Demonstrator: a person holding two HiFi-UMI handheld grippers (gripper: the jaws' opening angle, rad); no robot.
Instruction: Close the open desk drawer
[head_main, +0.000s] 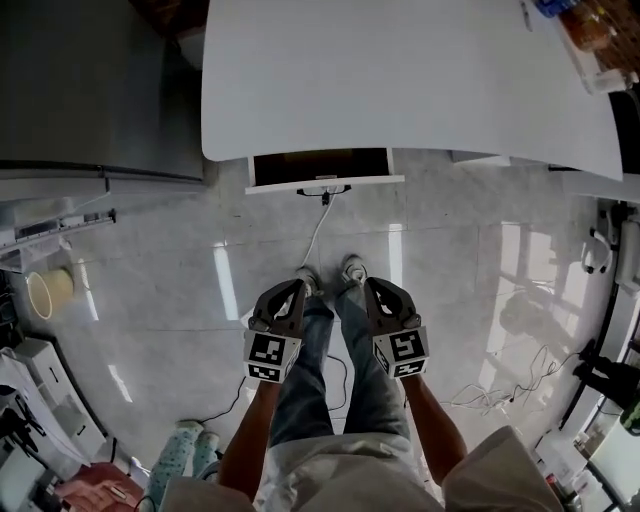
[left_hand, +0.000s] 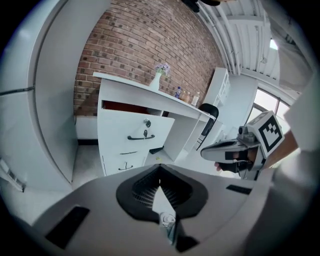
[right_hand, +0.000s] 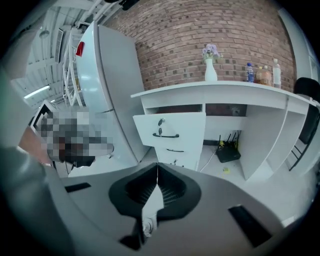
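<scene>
The white desk (head_main: 400, 80) has its top drawer (head_main: 322, 172) pulled out toward me, dark inside, with a black handle (right_hand: 166, 135) and a key in its lock on the white front (left_hand: 136, 132). Both grippers hang well short of it, over the floor in front of my legs. My left gripper (head_main: 299, 287) is shut with nothing between its jaws (left_hand: 160, 166). My right gripper (head_main: 367, 286) is likewise shut and empty (right_hand: 157, 164). They are side by side, a shoe's width apart, pointing at the desk.
A tall white fridge (right_hand: 107, 85) stands left of the desk. A white cable (head_main: 318, 228) runs over the floor from under the drawer to my shoes. A black router (right_hand: 228, 152) sits beneath the desk; a vase (right_hand: 210, 67) and bottles (right_hand: 262, 75) stand on top. Clutter lines both floor edges.
</scene>
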